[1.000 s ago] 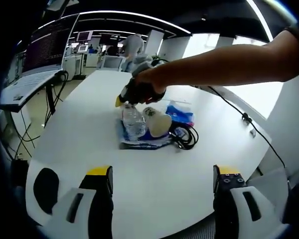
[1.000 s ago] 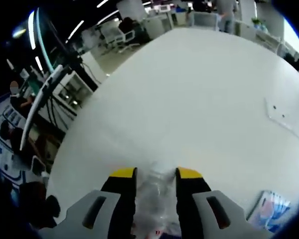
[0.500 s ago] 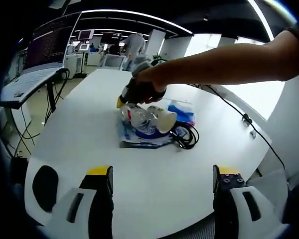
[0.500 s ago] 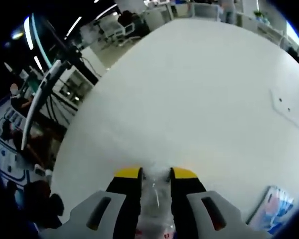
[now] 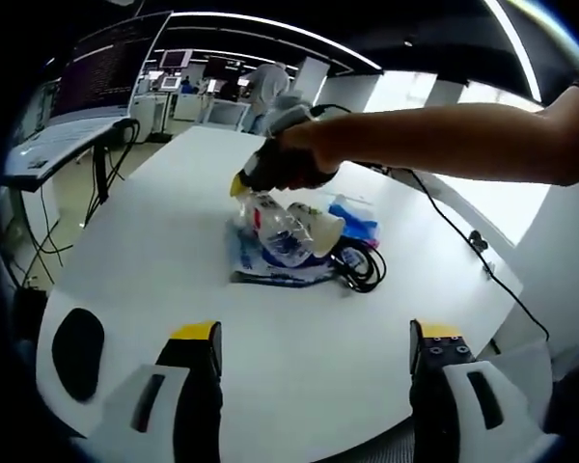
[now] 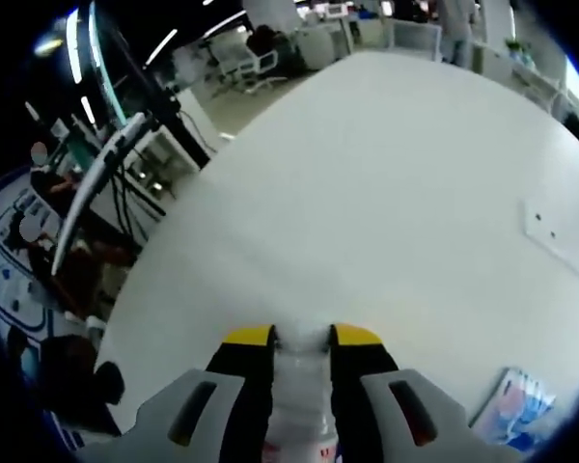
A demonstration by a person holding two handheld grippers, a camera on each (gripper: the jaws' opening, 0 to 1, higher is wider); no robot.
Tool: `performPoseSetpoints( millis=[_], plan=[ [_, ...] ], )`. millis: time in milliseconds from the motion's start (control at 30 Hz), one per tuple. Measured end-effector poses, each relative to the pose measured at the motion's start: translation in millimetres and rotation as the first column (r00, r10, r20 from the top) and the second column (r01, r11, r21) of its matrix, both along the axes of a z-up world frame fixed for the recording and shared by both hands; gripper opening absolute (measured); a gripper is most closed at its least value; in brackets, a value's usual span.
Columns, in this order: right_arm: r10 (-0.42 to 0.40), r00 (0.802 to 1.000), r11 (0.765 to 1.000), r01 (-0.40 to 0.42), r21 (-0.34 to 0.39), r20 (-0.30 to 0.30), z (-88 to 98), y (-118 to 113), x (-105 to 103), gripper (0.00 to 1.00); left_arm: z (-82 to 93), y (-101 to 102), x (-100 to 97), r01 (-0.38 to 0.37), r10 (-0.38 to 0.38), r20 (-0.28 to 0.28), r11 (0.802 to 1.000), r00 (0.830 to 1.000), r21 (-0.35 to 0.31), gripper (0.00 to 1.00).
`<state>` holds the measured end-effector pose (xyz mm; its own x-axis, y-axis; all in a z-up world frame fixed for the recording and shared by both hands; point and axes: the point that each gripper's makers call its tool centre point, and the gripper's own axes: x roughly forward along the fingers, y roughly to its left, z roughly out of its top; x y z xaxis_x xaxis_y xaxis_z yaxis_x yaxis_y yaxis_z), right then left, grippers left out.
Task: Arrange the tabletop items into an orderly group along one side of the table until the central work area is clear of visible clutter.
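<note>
Office desks, monitors and chairs ring the far side of the large white oval table (image 5: 164, 222), whose bare top spreads wide in the right gripper view (image 6: 386, 183) as well. Across the left gripper view reaches a person's bare forearm (image 5: 444, 130), ending at the right gripper (image 5: 261, 188), whose yellow-tipped jaws are closed on the clear plastic water bottle (image 5: 275, 224) — the bottle is tilted, its lower end among the pile near the table's middle. In the right gripper view the same jaws (image 6: 300, 340) stand narrow, pressed to either side of the bottle (image 6: 299, 386).

Under the bottle lies a flat blue-and-white printed packet (image 5: 270, 268); just beside the bottle, touching it, is a cream-coloured paper cup on its side (image 5: 318, 230). Right of the cup sit a coil of black cable (image 5: 360, 265) and a blue plastic pouch (image 5: 355, 217), the pouch corner (image 6: 516, 410) also visible low in the right gripper view.

At the near table edge the left gripper (image 5: 314, 338) holds its jaws wide apart, with nothing between them — well apart from the pile.
</note>
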<state>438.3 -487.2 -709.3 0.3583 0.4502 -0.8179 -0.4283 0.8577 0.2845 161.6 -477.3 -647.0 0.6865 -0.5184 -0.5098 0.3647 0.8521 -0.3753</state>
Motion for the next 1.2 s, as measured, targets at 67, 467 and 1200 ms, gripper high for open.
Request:
performPoseSetpoints(
  millis=[67,467,1200],
  plan=[
    [0.003,1.000,1.000,-0.004,0.010,0.021,4.4,-1,0,0.18,-0.3,0,0.4,-0.004,0.004,-0.003,1.000,1.000,-0.007,0.78],
    [0.034,0.991,0.996,-0.045,0.083,0.130,36.6,-6,-8,0.18,-0.5,-10,4.4,0.008,-0.008,-0.006,0.999,1.000,-0.033,0.77],
    [0.146,0.823,0.949,-0.274,0.158,0.549,126.0,4,-33,0.18,-0.5,-12,10.0,0.009,-0.009,-0.003,0.999,1.000,-0.033,0.75]
  ],
)
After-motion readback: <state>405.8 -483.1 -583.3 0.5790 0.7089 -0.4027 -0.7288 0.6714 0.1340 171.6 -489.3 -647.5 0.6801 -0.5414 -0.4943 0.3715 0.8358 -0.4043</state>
